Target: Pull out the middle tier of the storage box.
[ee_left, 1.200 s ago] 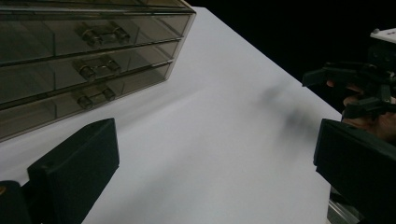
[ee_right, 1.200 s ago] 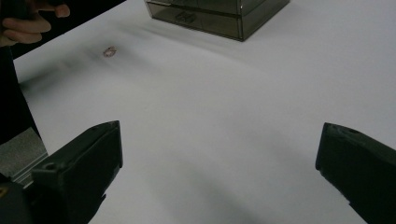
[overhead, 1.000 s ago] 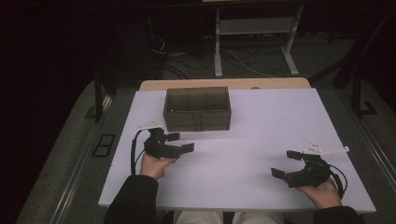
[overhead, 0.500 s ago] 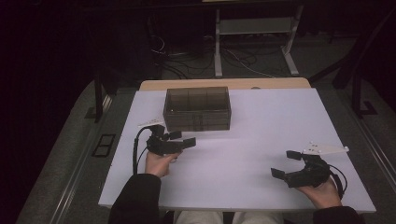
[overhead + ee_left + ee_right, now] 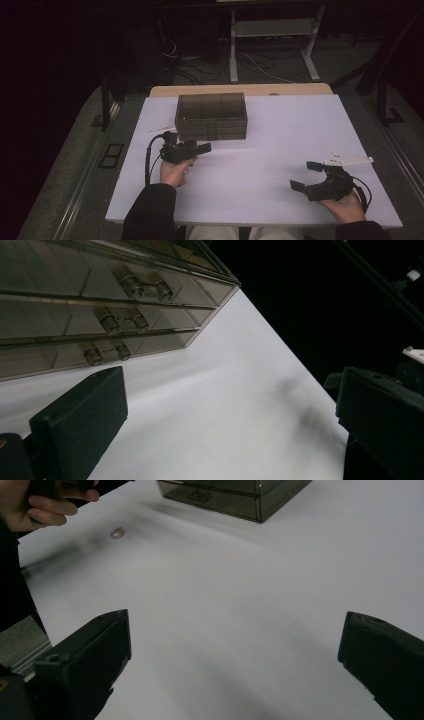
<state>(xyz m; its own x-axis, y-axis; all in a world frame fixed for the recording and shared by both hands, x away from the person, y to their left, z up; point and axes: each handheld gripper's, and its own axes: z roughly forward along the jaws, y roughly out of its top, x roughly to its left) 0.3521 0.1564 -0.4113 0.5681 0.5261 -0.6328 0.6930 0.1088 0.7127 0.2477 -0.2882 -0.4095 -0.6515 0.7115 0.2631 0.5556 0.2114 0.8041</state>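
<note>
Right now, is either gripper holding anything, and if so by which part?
Nothing is held. The left gripper is open near the drawer box, not touching it; the right gripper is open over bare table.

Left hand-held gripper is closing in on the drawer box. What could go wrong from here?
1. The left hand-held gripper is open and tilted beside the smoky drawer box; the drawer handles are small and stacked close, so it may catch the wrong drawer.
2. Nothing braces the box: the right hand-held gripper sits open, far off, so a pull may drag the whole box.
3. A small pinkish object lies on the table near the left hand and may get knocked.
</note>
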